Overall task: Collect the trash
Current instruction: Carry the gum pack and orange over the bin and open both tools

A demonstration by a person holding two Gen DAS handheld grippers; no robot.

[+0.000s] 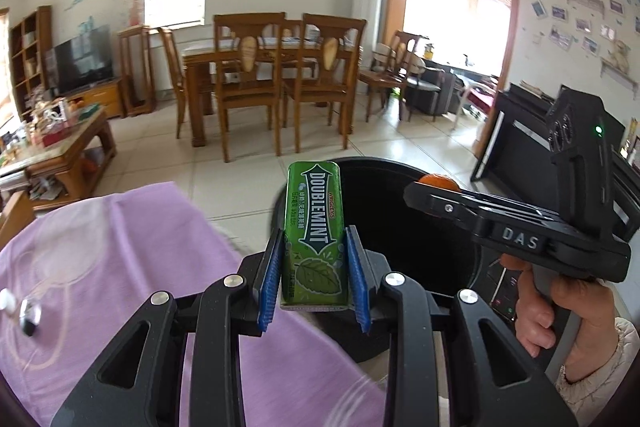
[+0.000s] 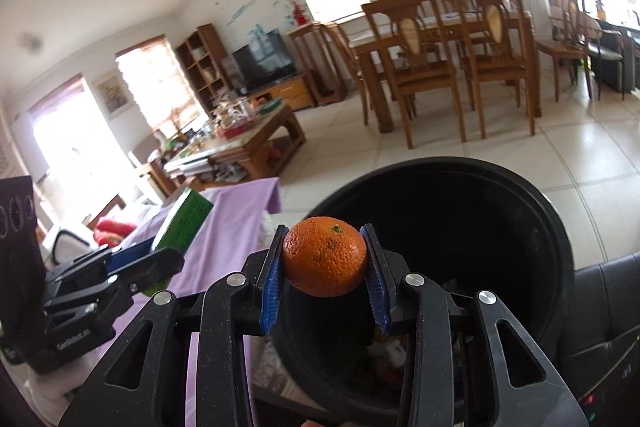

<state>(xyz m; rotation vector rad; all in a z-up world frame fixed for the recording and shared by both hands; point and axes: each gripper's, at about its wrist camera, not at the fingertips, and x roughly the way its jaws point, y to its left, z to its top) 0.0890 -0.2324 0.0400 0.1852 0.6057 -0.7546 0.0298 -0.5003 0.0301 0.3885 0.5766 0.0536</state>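
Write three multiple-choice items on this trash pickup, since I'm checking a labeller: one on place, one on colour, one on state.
1. Where is the orange?
A. on the purple cloth
B. over the black bin's mouth
C. on the dining table

2. What colour is the gum box?
A. green
B. red
C. white

3. The left gripper is:
A. open and empty
B. shut on the gum box
C. out of view

B: the black bin gapes right behind the orange.
A: its green face reads Doublemint.
B: both blue fingers press its sides.
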